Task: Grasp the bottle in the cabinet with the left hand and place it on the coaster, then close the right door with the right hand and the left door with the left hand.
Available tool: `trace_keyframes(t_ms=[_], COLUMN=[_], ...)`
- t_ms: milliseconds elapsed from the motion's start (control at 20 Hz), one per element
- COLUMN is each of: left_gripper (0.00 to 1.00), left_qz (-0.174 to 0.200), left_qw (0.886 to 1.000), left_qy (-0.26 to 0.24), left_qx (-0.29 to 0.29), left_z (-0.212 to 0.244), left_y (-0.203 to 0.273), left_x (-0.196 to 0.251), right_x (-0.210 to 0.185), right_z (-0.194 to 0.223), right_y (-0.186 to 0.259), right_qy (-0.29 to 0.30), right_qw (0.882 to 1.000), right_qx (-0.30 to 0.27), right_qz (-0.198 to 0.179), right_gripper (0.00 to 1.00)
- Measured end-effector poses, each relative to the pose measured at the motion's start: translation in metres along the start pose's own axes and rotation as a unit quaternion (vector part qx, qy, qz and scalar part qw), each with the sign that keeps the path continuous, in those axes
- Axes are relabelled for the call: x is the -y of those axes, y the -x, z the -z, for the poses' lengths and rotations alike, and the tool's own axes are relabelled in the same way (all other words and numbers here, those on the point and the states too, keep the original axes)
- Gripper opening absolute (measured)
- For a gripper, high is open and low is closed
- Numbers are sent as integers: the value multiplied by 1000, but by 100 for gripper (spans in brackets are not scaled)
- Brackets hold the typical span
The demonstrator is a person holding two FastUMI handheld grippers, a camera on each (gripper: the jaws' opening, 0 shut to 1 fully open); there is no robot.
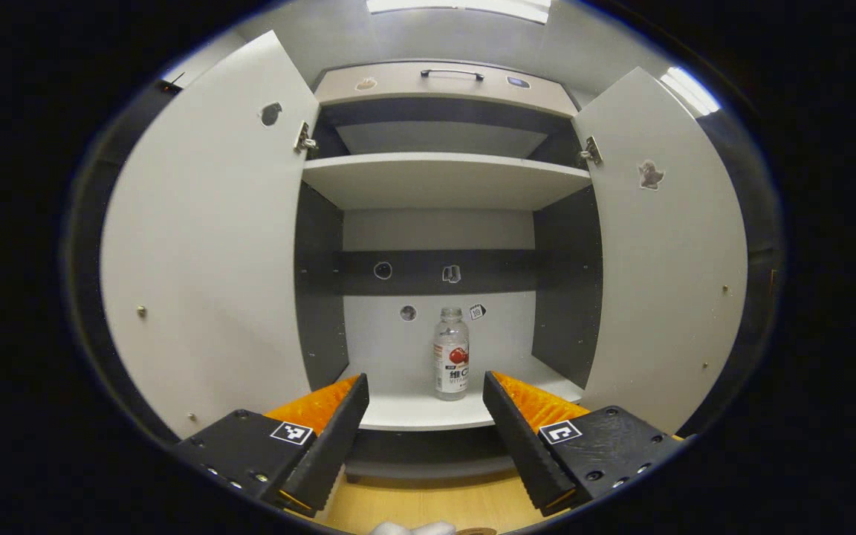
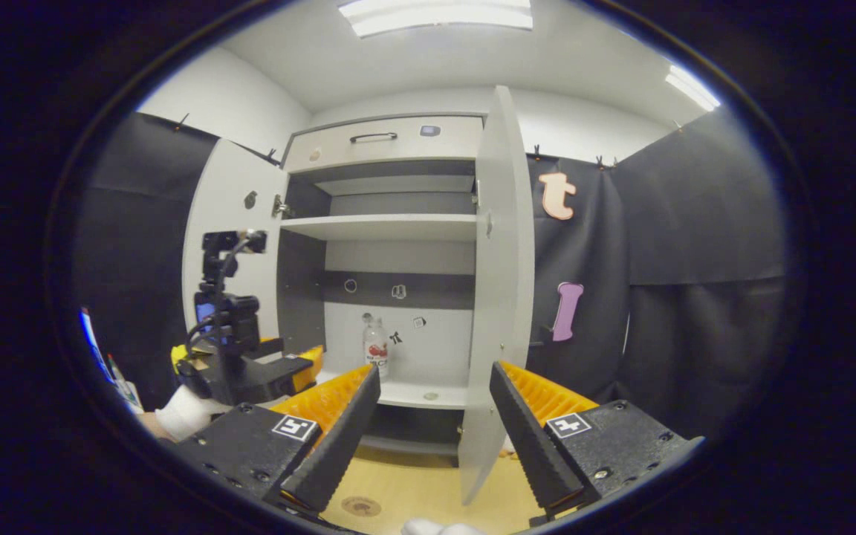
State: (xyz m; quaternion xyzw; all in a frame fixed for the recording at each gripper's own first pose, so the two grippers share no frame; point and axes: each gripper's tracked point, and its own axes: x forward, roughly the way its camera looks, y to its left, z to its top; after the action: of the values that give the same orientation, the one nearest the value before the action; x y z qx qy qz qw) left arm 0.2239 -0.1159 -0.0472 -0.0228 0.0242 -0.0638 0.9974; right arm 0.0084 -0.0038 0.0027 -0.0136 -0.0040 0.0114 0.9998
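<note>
Both fingers of the left gripper (image 1: 426, 416) stand wide apart with nothing between them; each is a wedge with a ribbed inner face and a small square marker on its block. Ahead, in the left gripper view, the cabinet (image 1: 439, 182) is a flat-panelled box with smooth matte boards, dark side walls and a dark band across its back. Its left door (image 1: 205, 245) and right door (image 1: 662, 253) both hang open. Above the shelf (image 1: 443, 178) sits a drawer (image 1: 443, 83) with a thin bar handle.

On the bottom board stands the bottle (image 1: 451, 354), a clear plastic cylinder with a pale cap and a printed label. It is upright, its long axis vertical and cap up. It sits beyond the fingertips, clear of them, and lines up with the gap, slightly nearer the right-hand finger.

Fingers of the right gripper (image 2: 434, 416) are likewise spread wide and empty. In the right gripper view the bottle (image 2: 375, 346) shows far off, to the left of the gap, and the right door (image 2: 498, 297) is seen edge-on just ahead. The coaster (image 2: 360, 507), a small round disc, lies flat on the wooden table (image 2: 413, 483) near the left-hand finger.
</note>
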Motion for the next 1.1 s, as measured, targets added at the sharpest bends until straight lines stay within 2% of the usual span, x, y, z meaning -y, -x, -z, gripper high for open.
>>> trace_keyframes(t_ms=[250,300,350,550,650,700,850,900,1100], left_gripper=[95,99,95,95,98,95,94,95,95], left_qz=[-13,-17,-16,-17,-27,-29,-30,-30,-32], left_qw=[1000,1000,1000,1000,999,999,999,999,999], left_qy=[-1,-2,0,-6,-17,-15,-7,-8,-9], left_qx=[-6,-6,-11,-9,-8,-13,-10,-8,-14], left_z=[21,25,31,36,35,35,31,31,34], left_y=[-92,-108,-119,-171,-188,-196,-213,-212,-227], left_x=[9,9,12,18,13,11,8,8,10], right_x=[1,1,1,5,5,5,7,7,8], right_z=[0,0,0,1,3,3,5,5,4], right_y=[-1,-2,-3,-3,-4,-3,-2,-3,-5], right_qy=[0,1,2,6,5,3,4,4,6], right_qw=[1000,1000,1000,1000,1000,1000,1000,1000,1000], right_qx=[-5,-4,-5,-9,-14,-16,-21,-22,-20], right_qz=[0,-1,0,4,5,6,8,9,9], right_gripper=[97,98,98,98,98,97,97,94,97])
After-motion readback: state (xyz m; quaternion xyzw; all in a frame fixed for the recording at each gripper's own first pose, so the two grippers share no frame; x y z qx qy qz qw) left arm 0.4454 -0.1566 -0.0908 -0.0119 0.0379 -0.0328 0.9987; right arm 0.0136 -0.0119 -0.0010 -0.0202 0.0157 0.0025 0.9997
